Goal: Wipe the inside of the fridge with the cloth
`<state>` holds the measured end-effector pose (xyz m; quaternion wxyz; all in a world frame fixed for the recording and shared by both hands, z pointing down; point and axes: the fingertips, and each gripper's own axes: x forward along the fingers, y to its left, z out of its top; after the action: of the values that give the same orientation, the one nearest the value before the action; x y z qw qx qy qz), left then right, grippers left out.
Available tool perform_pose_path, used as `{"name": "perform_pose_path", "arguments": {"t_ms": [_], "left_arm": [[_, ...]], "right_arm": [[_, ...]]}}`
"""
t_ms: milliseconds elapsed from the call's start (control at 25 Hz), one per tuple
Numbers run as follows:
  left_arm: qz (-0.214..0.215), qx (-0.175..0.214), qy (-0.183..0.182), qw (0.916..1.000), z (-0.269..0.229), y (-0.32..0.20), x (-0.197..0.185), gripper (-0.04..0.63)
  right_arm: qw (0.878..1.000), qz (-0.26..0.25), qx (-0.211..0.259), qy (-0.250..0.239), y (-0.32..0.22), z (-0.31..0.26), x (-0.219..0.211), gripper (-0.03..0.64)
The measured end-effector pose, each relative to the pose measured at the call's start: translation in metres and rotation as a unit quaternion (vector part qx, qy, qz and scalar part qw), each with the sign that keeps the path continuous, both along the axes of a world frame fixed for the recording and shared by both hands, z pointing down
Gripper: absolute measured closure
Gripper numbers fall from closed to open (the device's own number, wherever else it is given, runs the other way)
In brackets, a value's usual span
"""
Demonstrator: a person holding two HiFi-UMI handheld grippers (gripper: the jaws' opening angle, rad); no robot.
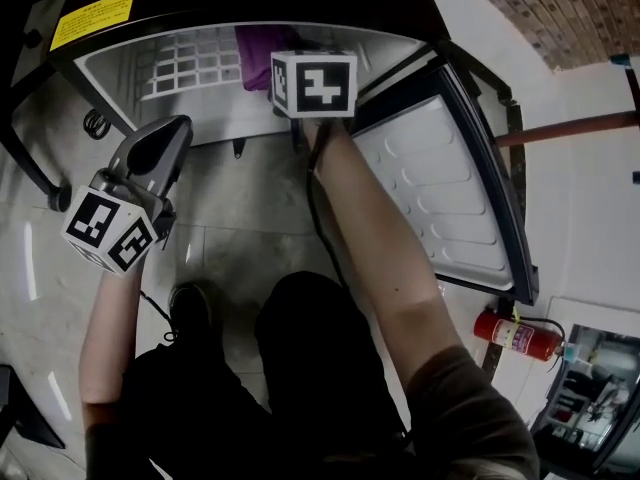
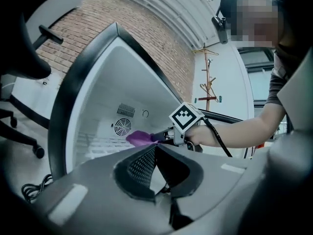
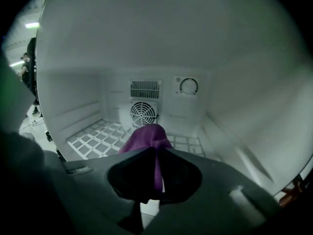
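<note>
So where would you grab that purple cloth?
By a gathered fold, from the open front of the fridge, much as the right gripper holds the cloth now: its loose bunch sticks out ahead of the fingers, free to wipe.

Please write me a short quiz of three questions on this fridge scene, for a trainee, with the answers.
1. True or false: the right gripper is shut on the purple cloth.
2. Where is the left gripper? A) deep inside the fridge B) outside it, shut and empty C) clamped on the door
3. Fill in: the fridge door stands ____.
Key: 1 true; 2 B; 3 open.
</note>
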<state>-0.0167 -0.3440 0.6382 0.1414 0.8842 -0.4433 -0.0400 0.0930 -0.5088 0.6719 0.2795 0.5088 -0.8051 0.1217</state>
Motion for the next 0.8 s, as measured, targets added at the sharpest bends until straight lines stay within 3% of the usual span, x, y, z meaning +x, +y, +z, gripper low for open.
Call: {"name": "perform_pose_path", "arguments": {"t_ms": [200,440,680,800], "left_arm": [[0.018,0.012,-0.026,0.9994,0.001,-0.013,0.019,0.577],[0.038,0.018,-0.014,0.999,-0.008,-0.02,0.032,0.577],[0.038,0.017,-0.014,0.999,-0.013,-0.02,0.029,0.578],[0.041,0.026,-0.011,0.9987,-0.02,-0.02,0.031,0.578]], "right_arm": [[0.997,0.08,0.013,0.012,0.0,0.002,0.039,0.597],[0.983,0.177,0.041,-0.018,0.007,0.007,0.072,0.597],[0.976,0.175,0.091,-0.091,0.007,-0.027,0.072,0.597],[0.964,0.153,0.16,-0.145,0.01,-0.065,0.063,0.597]]}}
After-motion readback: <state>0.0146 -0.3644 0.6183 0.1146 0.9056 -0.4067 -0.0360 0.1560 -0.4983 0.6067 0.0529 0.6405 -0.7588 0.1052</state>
